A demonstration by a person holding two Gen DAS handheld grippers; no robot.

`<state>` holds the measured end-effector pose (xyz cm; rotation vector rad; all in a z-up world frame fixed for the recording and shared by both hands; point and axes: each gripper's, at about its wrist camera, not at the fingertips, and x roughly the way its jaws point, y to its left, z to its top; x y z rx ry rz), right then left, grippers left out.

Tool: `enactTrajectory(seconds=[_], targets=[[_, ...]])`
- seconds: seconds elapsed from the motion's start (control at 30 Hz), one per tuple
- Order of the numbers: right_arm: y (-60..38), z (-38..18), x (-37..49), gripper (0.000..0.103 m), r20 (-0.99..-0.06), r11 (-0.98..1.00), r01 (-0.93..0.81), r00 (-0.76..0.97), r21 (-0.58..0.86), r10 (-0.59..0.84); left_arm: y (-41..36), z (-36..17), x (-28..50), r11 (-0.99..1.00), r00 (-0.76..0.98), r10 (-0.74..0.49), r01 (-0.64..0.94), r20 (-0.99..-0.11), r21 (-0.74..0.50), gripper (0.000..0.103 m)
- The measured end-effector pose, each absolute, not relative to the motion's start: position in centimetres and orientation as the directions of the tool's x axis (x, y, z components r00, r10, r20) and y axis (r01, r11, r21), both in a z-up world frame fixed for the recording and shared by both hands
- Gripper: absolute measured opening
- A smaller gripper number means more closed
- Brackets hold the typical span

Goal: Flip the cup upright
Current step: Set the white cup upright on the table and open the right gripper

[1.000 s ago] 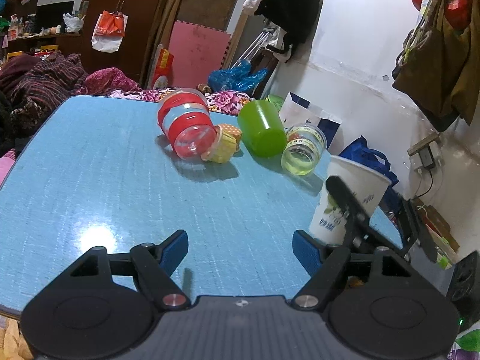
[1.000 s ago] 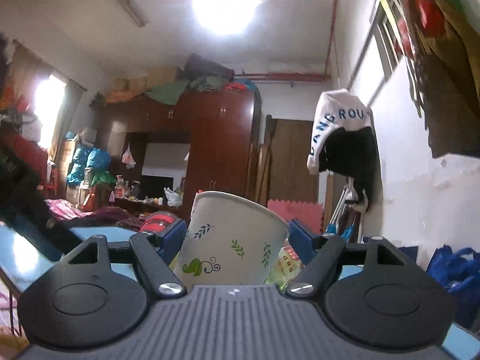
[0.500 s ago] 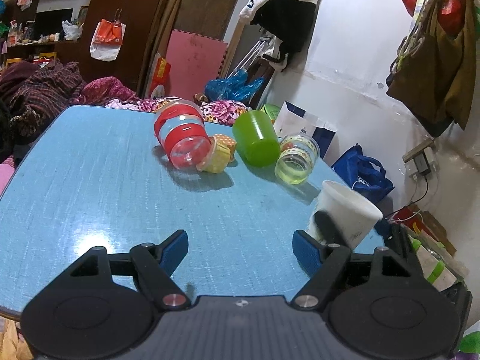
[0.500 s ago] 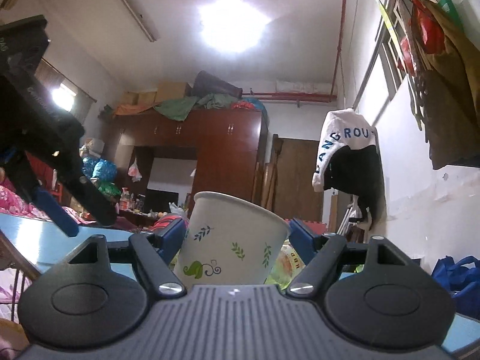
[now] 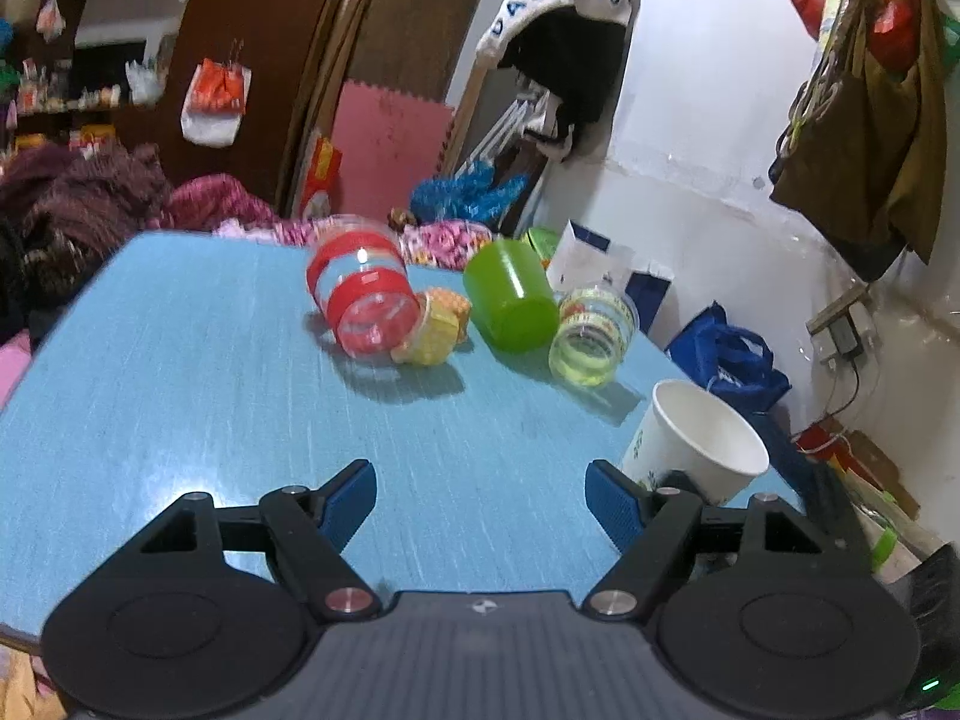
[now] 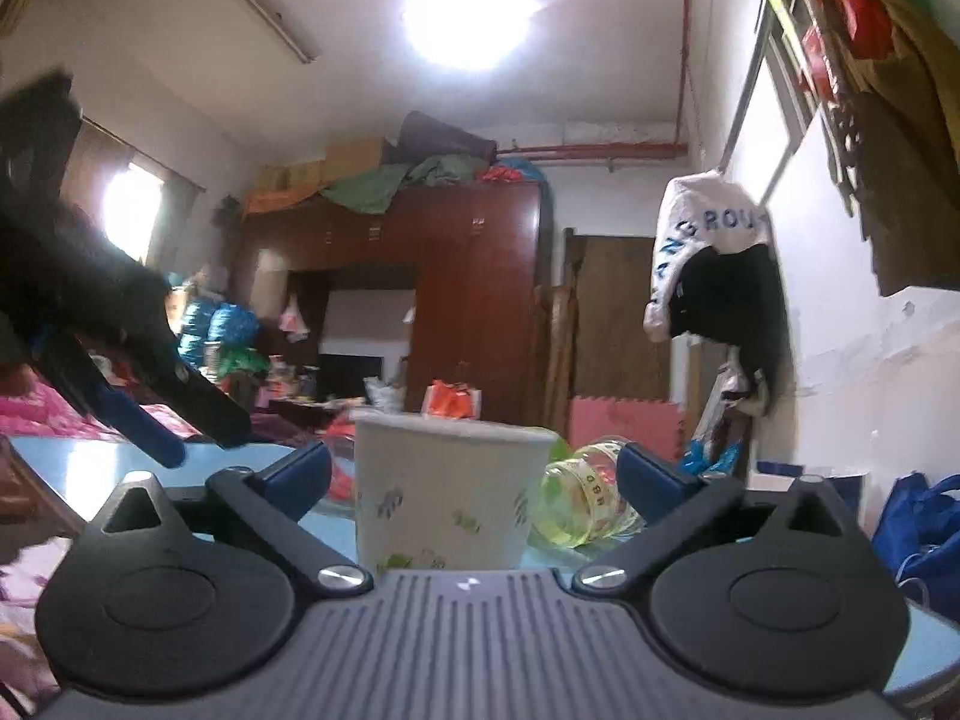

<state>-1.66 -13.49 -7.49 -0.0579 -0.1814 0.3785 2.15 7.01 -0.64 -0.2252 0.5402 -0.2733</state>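
A cluttered room with a dark wardrobe and hanging bags surrounds a blue table (image 5: pixel 180 372). On its far part lie several cups on their sides: a red-banded clear cup (image 5: pixel 360 294), a small yellow cup (image 5: pixel 435 330), a green cup (image 5: pixel 510 294) and a clear yellow-green cup (image 5: pixel 591 333).

The paper cup (image 6: pixel 447 492) with the leaf print stands near the right edge of the table, its mouth up and its long axis about vertical, perhaps a little tilted. It sits directly in front of the right gripper (image 6: pixel 474 477), between the two blue fingers. These fingers are spread wide, with a visible gap on each side of the cup, so they do not pinch it.

The left gripper (image 5: pixel 480 501) is also spread and holds nothing. It hovers over the bare table, and from it the paper cup lies to the right, just beyond its right finger.

The right gripper is clearly the nearer one. I judge that this cup already stands upright and is let go. The next move probably needs a straight pull backward, so that no finger catches the light cup and tips it.
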Motion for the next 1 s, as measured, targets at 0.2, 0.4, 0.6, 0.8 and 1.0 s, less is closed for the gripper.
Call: enactTrajectory(seconds=[0.2,0.4,0.6,0.8,1.0], targets=[[-16.4,-3.8,-2.6,0.102,0.049,0.905,-0.423,0.906,0.043,0.421,6.0,0.2,0.7,0.963,0.873,-0.245,0.171,-0.421,-0.206,0.095],[-16.5,-1.2,-4.0,0.102,-0.160,0.934,-0.357,0.921,0.018,0.355,3.8,0.7,-2.2,0.972,0.881,-0.233,0.200,-0.413,-0.122,0.095],[-16.5,-1.4,-3.6,0.102,-0.275,0.929,-0.356,0.888,0.100,0.370,1.6,1.2,-5.0,0.990,0.907,-0.136,0.140,-0.398,-0.020,0.095],[-17.0,-1.4,-3.9,0.102,-0.316,0.925,-0.365,0.869,0.109,0.380,1.6,1.5,-5.9,0.986,0.903,-0.166,0.158,-0.395,-0.054,0.095],[-17.5,-1.0,-4.2,0.102,-0.311,0.922,-0.369,0.868,0.118,0.387,0.9,1.4,-5.6,0.986,0.895,-0.168,0.162,-0.413,-0.050,0.095]])
